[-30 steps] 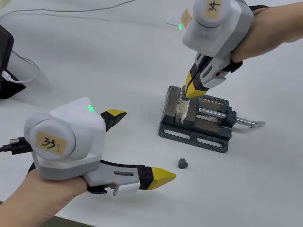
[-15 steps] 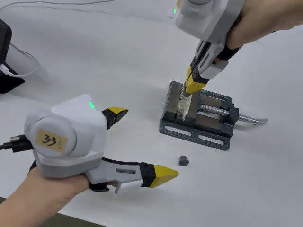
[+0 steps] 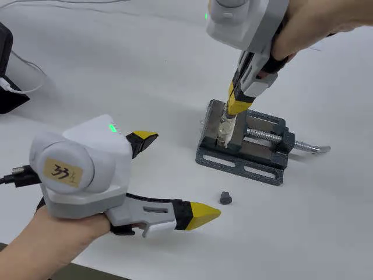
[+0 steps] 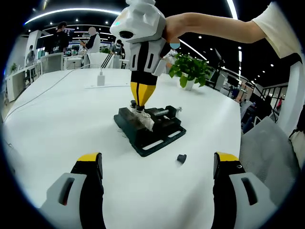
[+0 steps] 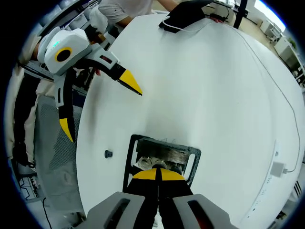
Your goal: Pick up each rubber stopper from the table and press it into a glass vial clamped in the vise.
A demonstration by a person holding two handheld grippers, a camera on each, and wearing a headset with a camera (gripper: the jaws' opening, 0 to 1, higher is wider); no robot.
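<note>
A dark metal vise [image 3: 239, 165] stands on the white table with a glass vial [image 3: 224, 133] clamped upright in it. My right gripper [image 3: 235, 108] hangs straight above the vial, shut, its yellow tips a little above the vial's top. I cannot tell whether anything is between the tips. In the right gripper view the closed jaws cover part of the vise [image 5: 135, 143]. A small dark rubber stopper [image 3: 225, 198] lies loose in front of the vise. My left gripper [image 3: 178, 175] hovers open at the lower left, and the stopper [image 4: 181, 158] and the vise [image 4: 157, 138] lie ahead of it.
The vise's screw handle [image 3: 312, 149] sticks out to the right. A black device [image 3: 7, 76] with a white cable [image 3: 17, 93] sits at the table's left edge. A potted plant [image 4: 190, 71] and a white adapter [image 4: 100, 78] stand far back.
My right gripper has risen a little off the vial's top, staying shut. The left gripper and the loose stopper have hardly moved.
</note>
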